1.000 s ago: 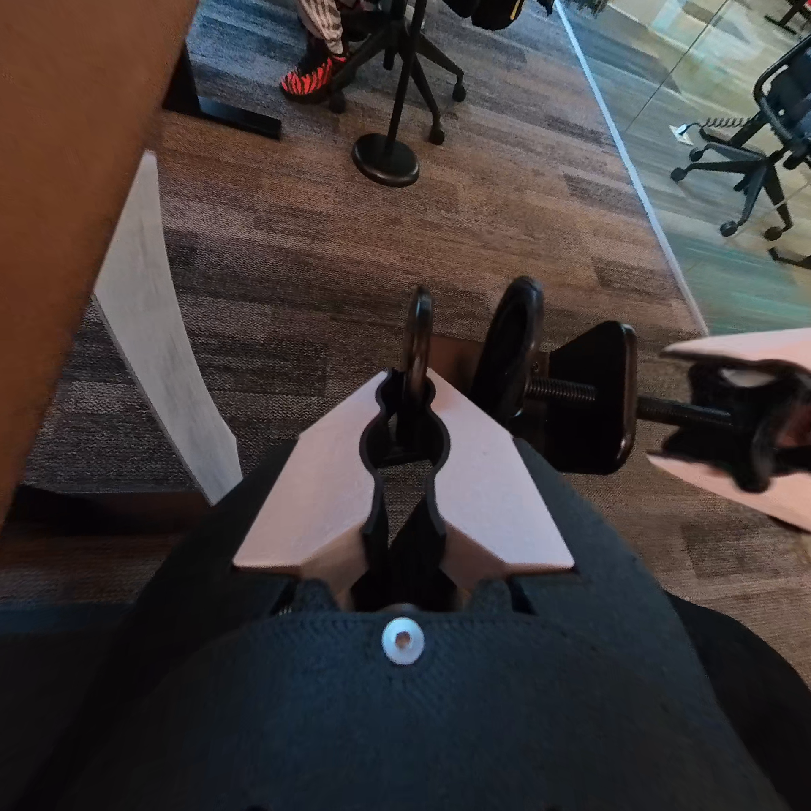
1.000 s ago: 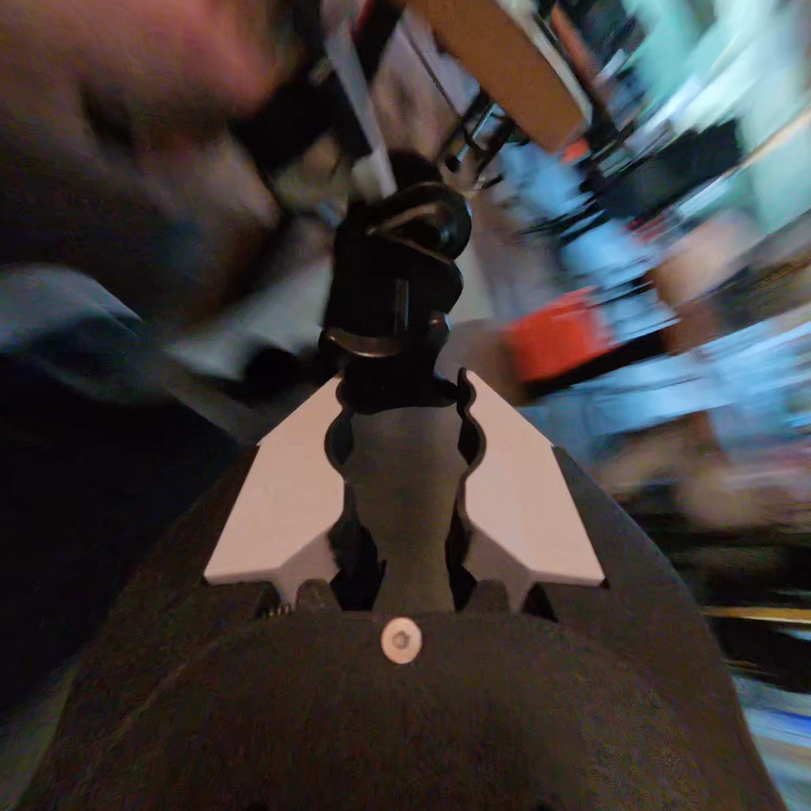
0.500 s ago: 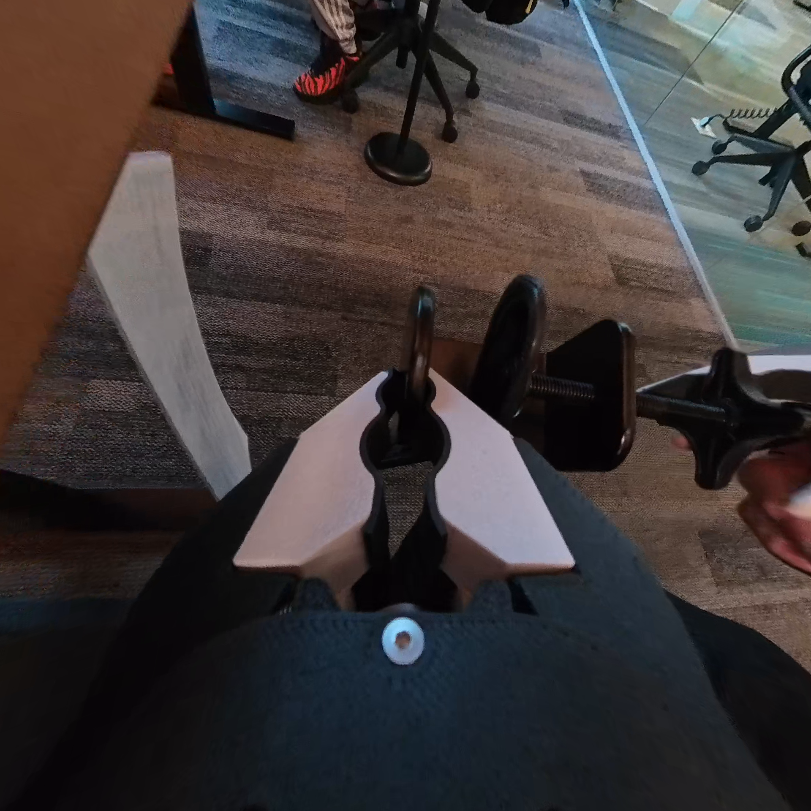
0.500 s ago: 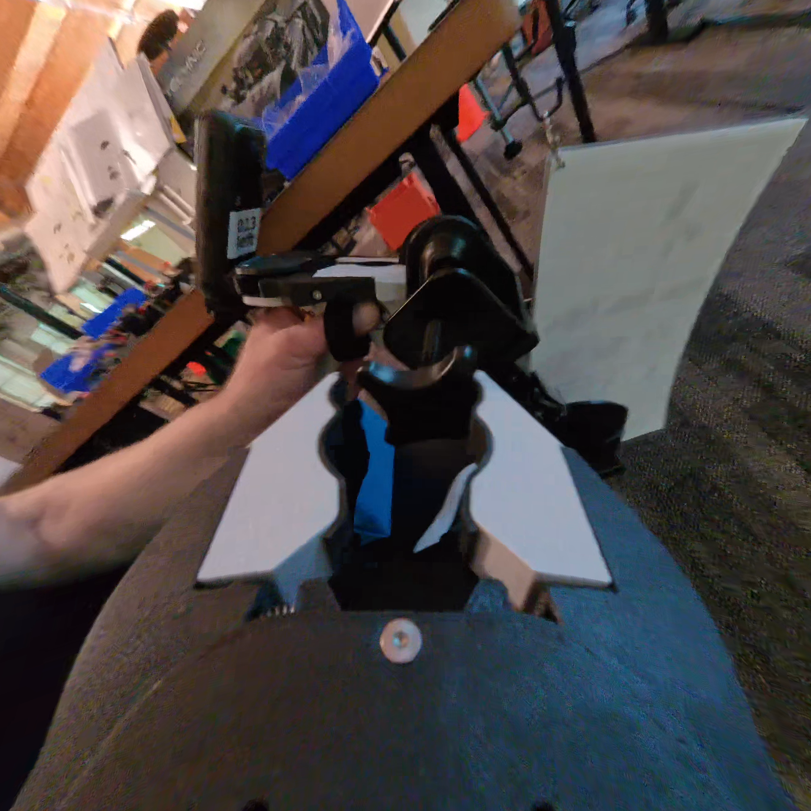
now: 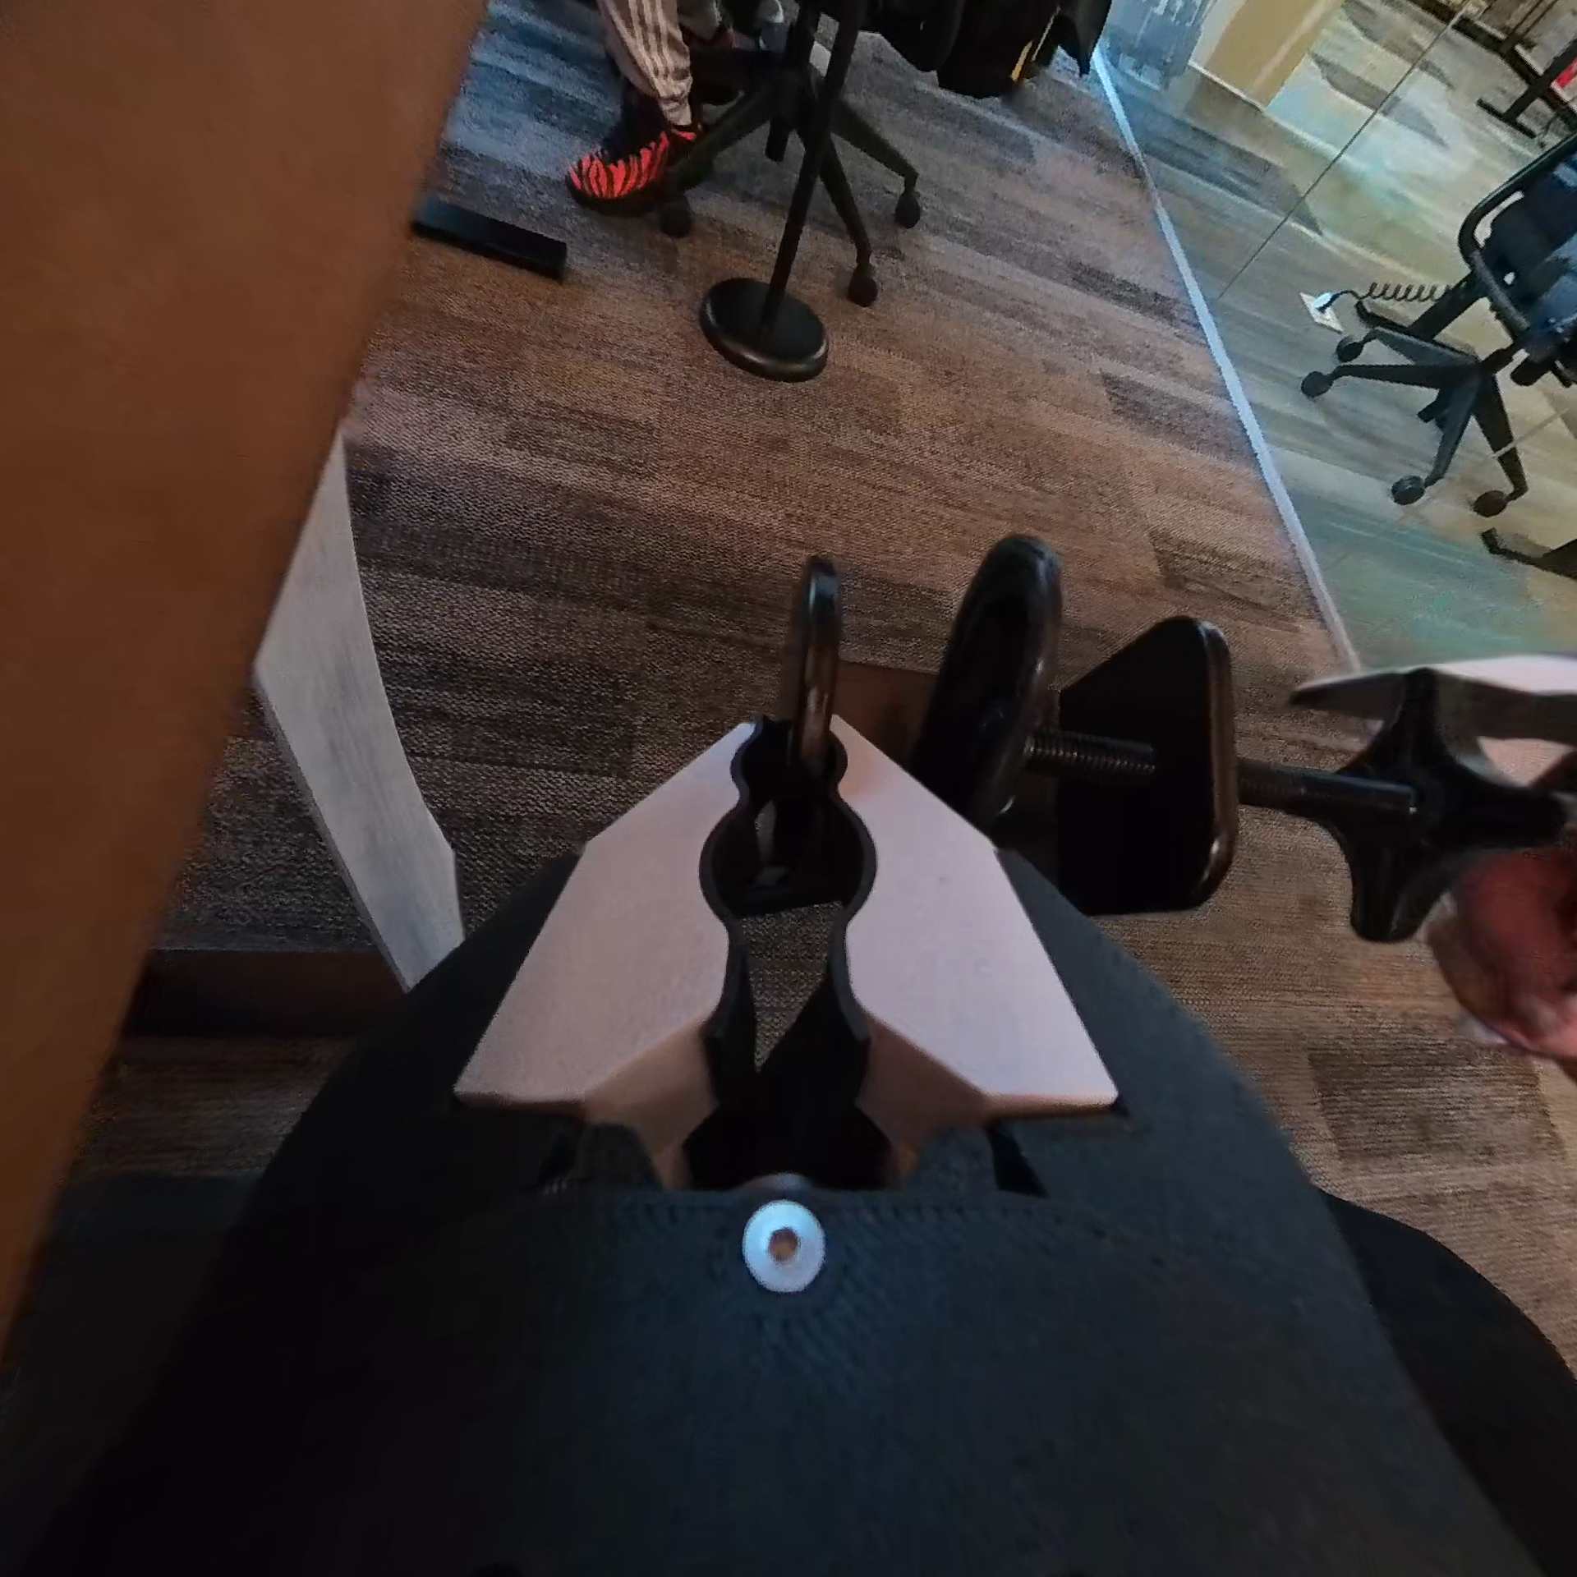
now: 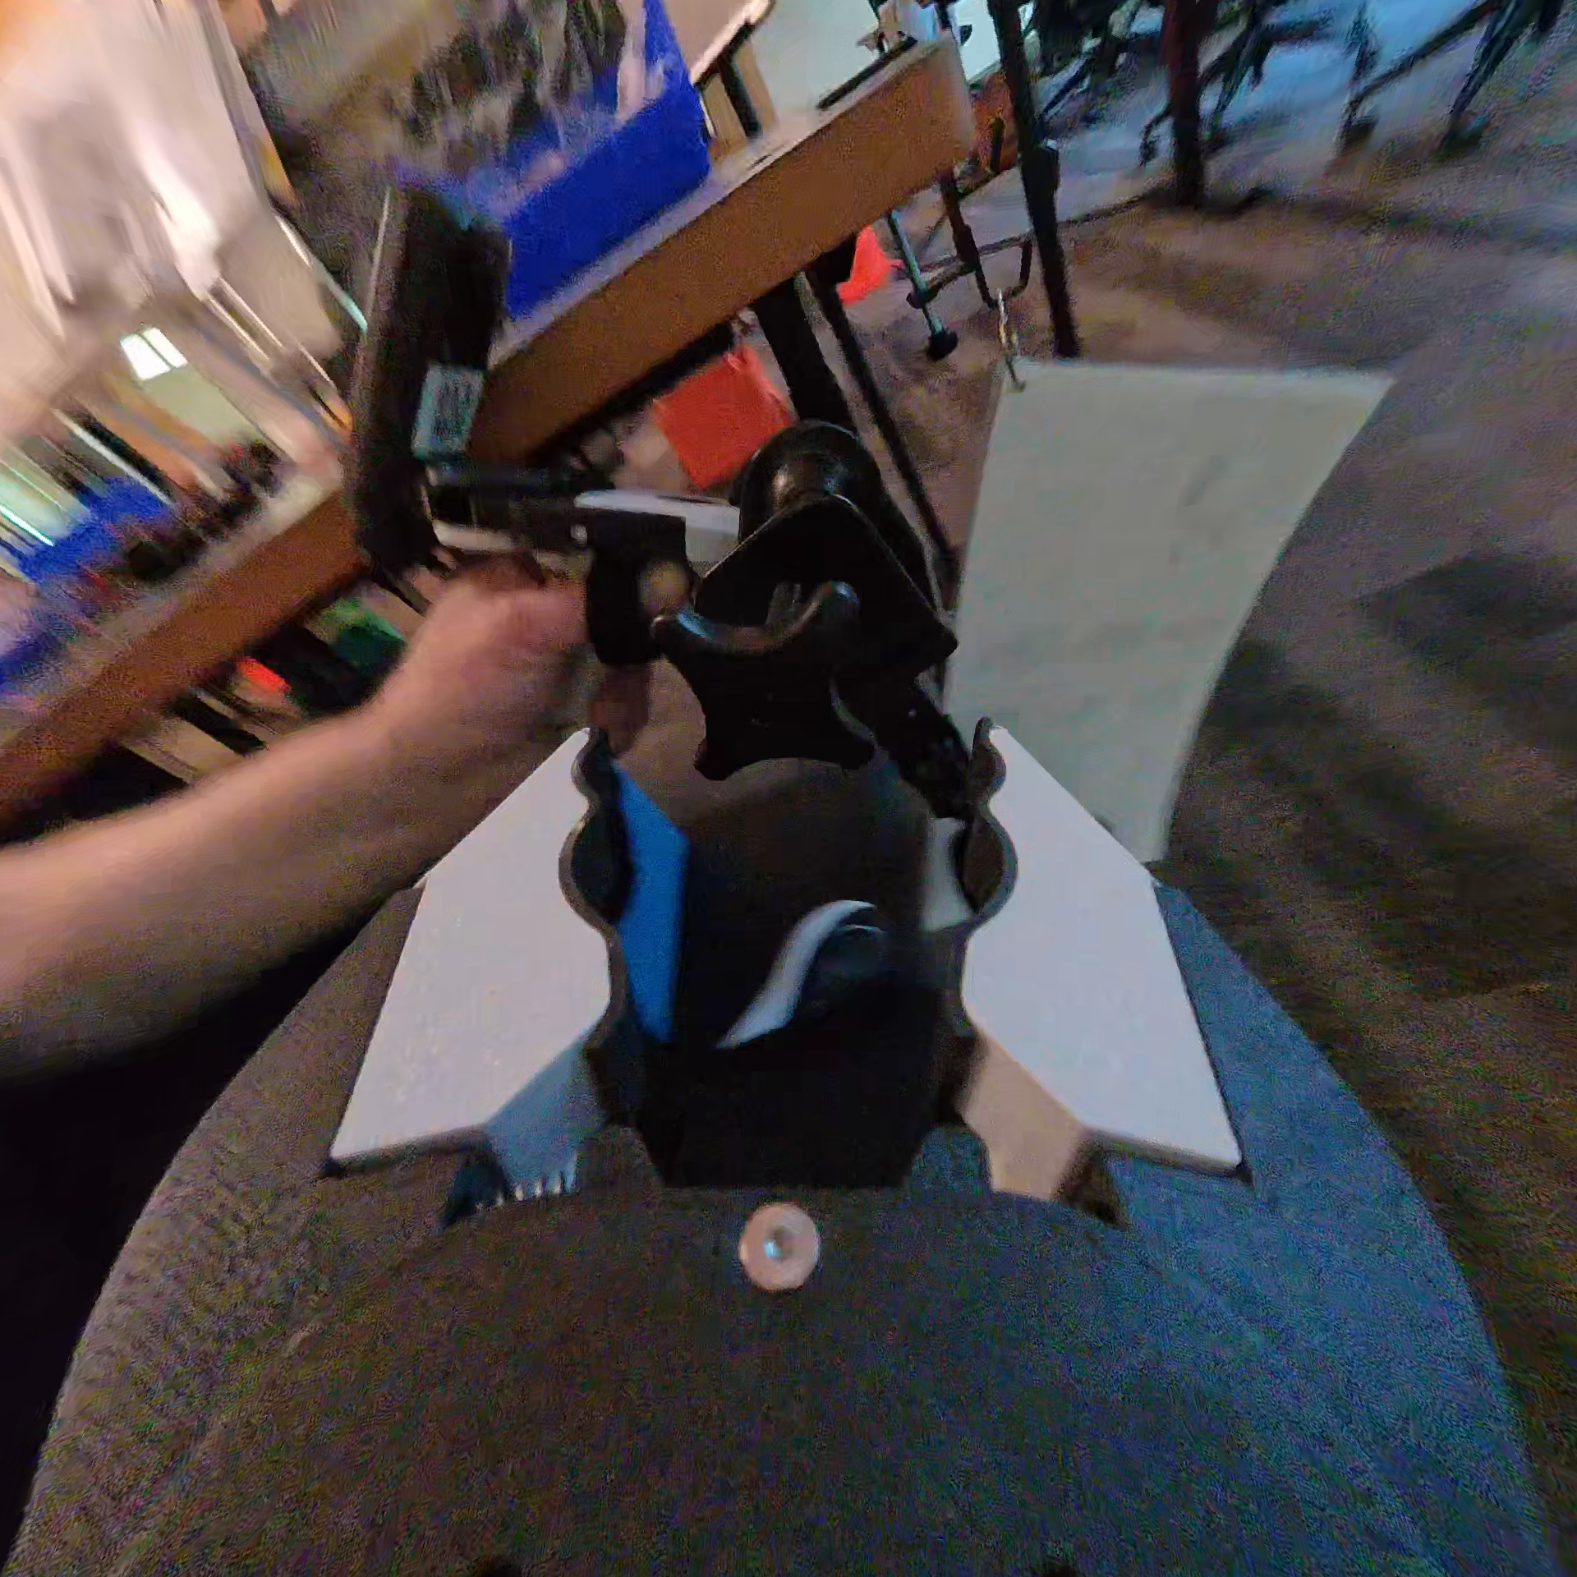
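Clamp (image 5: 1135, 768) | left claw (image 5: 789, 751) pinches its thin black edge | right claw (image 6: 785, 759) wide apart beside knob (image 6: 768, 683), blurred

A: Floor?
B: Grey-brown carpet (image 5: 597, 478), glass partition (image 5: 1365, 256) along its right edge.
A: Furniture?
B: Wooden desk (image 5: 171, 341) at left, white panel (image 5: 341, 725) below it. Office chair (image 5: 1468, 341) behind the glass, round-based stand (image 5: 764, 328) farther off.
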Demonstrator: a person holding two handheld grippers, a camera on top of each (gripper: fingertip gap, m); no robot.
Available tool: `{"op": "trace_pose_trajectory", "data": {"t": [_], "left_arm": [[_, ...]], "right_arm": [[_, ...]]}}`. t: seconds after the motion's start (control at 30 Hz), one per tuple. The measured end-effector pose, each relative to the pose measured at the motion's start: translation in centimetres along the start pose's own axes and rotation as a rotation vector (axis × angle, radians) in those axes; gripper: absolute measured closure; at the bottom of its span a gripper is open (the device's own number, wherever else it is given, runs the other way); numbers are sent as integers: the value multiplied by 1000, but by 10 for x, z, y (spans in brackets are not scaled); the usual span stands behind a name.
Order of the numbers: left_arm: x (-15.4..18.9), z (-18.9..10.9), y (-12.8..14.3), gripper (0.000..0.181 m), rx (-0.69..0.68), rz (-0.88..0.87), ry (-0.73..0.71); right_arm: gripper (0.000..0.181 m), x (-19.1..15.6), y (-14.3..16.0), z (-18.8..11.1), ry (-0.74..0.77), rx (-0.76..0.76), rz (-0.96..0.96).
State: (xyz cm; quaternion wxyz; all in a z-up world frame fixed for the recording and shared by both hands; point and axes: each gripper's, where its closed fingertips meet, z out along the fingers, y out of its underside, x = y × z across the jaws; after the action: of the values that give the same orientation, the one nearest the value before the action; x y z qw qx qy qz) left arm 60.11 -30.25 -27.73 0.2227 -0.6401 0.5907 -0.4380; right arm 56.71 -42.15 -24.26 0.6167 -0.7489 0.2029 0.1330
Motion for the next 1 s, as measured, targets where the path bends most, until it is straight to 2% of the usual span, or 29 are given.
{"op": "trace_pose_trajectory", "data": {"t": [0.03, 0.1, 0.13, 0.17, 0.2, 0.23, 0.27, 0.33, 0.37, 0.4, 0.43, 0.47, 0.5, 0.53, 0.57, 0.6, 0.7, 0.77, 0.8, 0.87, 0.9, 0.93, 1.0], "left_arm": [[1, 1, 0, 175, -2, 6, -1], [5, 3, 2, 175, -9, 17, 4], [7, 5, 3, 175, -16, 32, 2], [9, 6, 5, 175, -21, 44, -1], [10, 6, 6, 175, -24, 45, 2], [10, 6, 6, 175, -21, 38, 4], [9, 6, 6, 175, -22, 33, 9], [8, 6, 7, 175, -28, 41, -1], [7, 6, 7, 175, -22, 32, -3], [6, 6, 6, 175, -13, 2, 18], [6, 5, 6, 174, -16, 3, 15], [6, 4, 5, 175, -18, 23, 1], [7, 4, 3, 175, -8, 17, 2], [8, 4, 2, 175, -2, 4, 15], [8, 4, 1, 175, -3, 4, 16], [8, 4, 1, 175, -4, 13, 8], [9, 7, 4, 175, -12, 29, 0], [11, 9, 7, 174, -24, 39, -2], [13, 11, 9, 174, -30, 40, 3], [14, 11, 11, 174, -31, 35, 8], [13, 11, 12, 175, -30, 16, 19], [13, 11, 13, 175, -32, 4, 25], [10, 12, 15, 174, -33, -12, 23]], "right_arm": [[97, 1, 2, 2, -64, 22, 135], [99, -5, 7, 10, -118, 22, 185], [111, -9, 7, 13, -112, 25, 154], [133, -7, 6, 16, -67, 22, 100], [143, -5, 7, 17, -8, -5, -3], [145, 0, 11, 18, 69, -63, -188], [145, 5, 13, 18, 181, -142, -506], [145, 17, 7, 15, 473, -322, -1355], [145, 14, 4, 17, 490, -327, -1471], [144, 13, 4, 16, 437, -303, -1411], [134, 16, -1, 11, 419, -277, -1325], [110, 25, -9, 2, 443, -251, -1192], [98, 28, -10, -4, 398, -219, -962], [89, 20, -10, -7, 279, -156, -672], [88, 8, -9, -9, 139, -99, -422], [87, 5, -8, -11, 75, -59, -249], [99, -2, -2, -5, -92, 7, 159], [112, -2, 3, 3, -137, 14, 243], [136, -2, -1, 6, -134, 35, 243], [136, -4, -4, 8, -93, 17, 80], [136, -7, -3, 9, -45, -38, -103], [136, -8, 2, 11, 34, -129, -390], [134, 2, 14, 12, 270, -364, -1130]]}}
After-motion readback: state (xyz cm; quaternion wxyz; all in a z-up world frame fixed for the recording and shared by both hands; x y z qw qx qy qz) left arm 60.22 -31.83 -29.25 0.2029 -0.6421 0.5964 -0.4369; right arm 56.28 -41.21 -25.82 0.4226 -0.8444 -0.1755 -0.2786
